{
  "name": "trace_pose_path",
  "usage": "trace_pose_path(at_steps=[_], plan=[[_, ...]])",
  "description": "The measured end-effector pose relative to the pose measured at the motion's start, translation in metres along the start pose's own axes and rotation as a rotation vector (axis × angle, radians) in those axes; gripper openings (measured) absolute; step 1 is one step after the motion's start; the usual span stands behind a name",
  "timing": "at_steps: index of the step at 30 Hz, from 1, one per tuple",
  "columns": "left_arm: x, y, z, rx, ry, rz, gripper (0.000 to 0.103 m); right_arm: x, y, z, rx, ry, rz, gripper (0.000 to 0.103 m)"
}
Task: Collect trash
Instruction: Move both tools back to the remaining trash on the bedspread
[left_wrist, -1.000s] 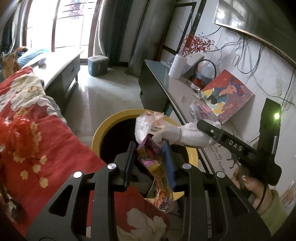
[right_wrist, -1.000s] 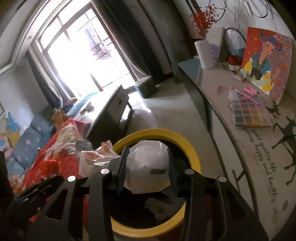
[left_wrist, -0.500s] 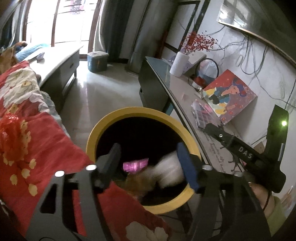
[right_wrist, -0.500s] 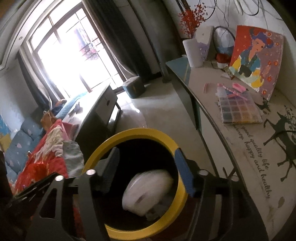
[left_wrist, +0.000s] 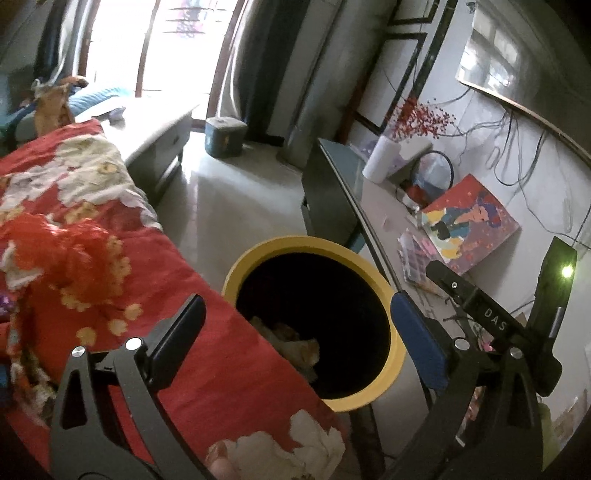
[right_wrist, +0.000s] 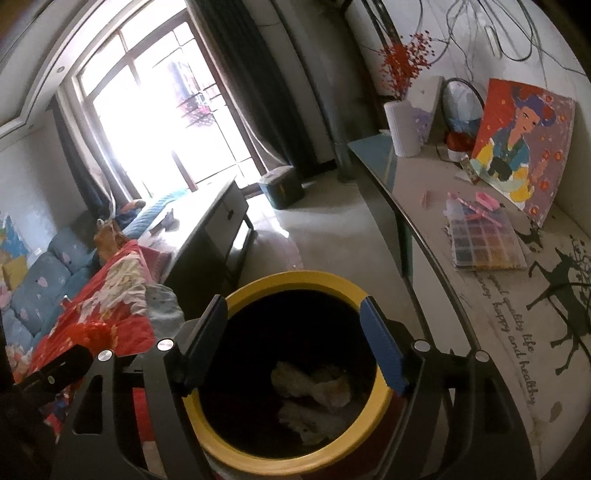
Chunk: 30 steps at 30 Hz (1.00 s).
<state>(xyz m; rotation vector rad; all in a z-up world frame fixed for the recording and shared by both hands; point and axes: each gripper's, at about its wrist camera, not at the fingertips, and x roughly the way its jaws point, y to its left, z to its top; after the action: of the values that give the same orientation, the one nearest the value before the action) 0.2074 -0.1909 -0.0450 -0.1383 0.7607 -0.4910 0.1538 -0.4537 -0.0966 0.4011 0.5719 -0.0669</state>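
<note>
Above the yellow-rimmed bin (right_wrist: 295, 284), both the left tongs (left_wrist: 295, 332) and right tongs (right_wrist: 291, 343) are opening, empty; crumpled trash (right_wrist: 314, 384) lies inside at 6 o'clock.

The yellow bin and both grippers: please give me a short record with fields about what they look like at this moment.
bin: round, yellow rim, dark inside, standing between red blanket and table
bin contents: crumpled trash at the bottom
left gripper: jaws opening, nothing between them
right gripper: jaws opening, nothing between them, above the bin mouth
table items: painting, bead box, white vase
</note>
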Motion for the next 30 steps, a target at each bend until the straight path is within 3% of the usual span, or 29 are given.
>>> trace_pose_path(at_steps=[17,30], plan=[[-0.067,0.010,-0.006,0.022,-0.144,0.077,0.092,-0.030,0.059,0.002,-0.113,-0.036,0.090,0.076],[-0.110,0.049,-0.014,-0.052,-0.225,0.155,0.092,-0.046,0.108,-0.008,-0.206,-0.038,0.174,0.078]])
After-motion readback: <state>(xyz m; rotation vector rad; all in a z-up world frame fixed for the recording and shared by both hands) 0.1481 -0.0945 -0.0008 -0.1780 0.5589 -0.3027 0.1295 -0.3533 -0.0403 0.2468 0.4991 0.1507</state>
